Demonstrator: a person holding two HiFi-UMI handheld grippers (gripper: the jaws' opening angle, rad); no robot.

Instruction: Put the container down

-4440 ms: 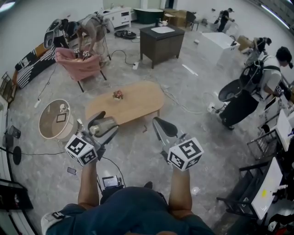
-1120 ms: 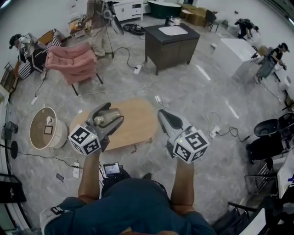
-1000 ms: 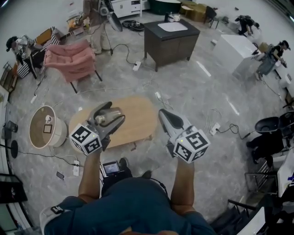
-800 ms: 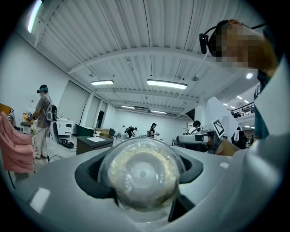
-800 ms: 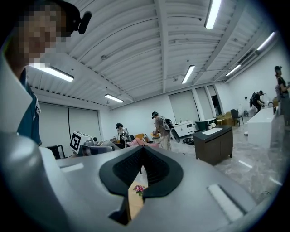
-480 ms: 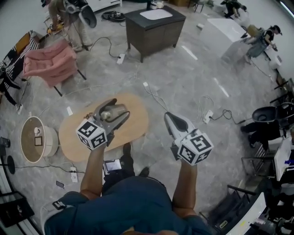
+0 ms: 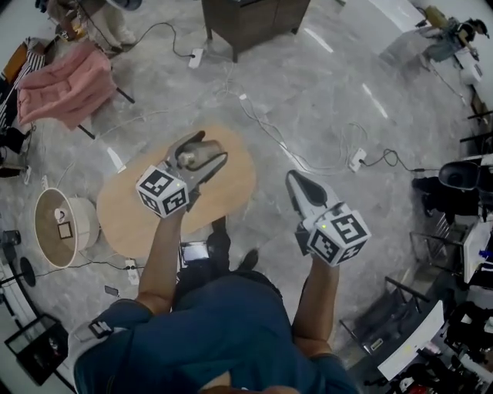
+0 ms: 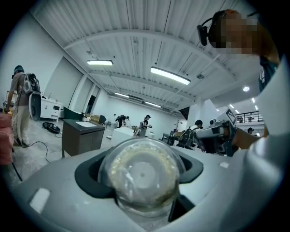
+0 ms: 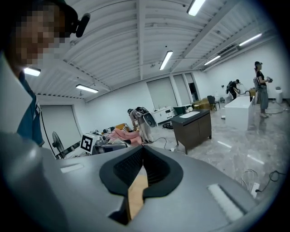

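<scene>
A clear, round container [image 7: 194, 158] sits between the jaws of my left gripper [image 7: 206, 148], which is shut on it above the far part of the oval wooden table [image 7: 131, 215]. The left gripper view looks at the container's round end [image 8: 142, 174], wedged between the two grey jaws. My right gripper [image 7: 296, 178] hangs to the right of the table over the grey floor. Its jaws are shut with the tips touching [image 9: 142, 152] and nothing held; a strip of wood colour shows through the gap below them.
A dark cabinet [image 7: 254, 19] stands at the back and a pink armchair [image 7: 62, 81] at the back left. A round low stand [image 7: 58, 227] is left of the table. Cables and a power strip [image 7: 356, 160] lie on the floor at the right.
The view has tipped further down and closed in on the table. Both grippers have sunk and moved forward; the left one, still holding the container, now hangs over the tabletop.
</scene>
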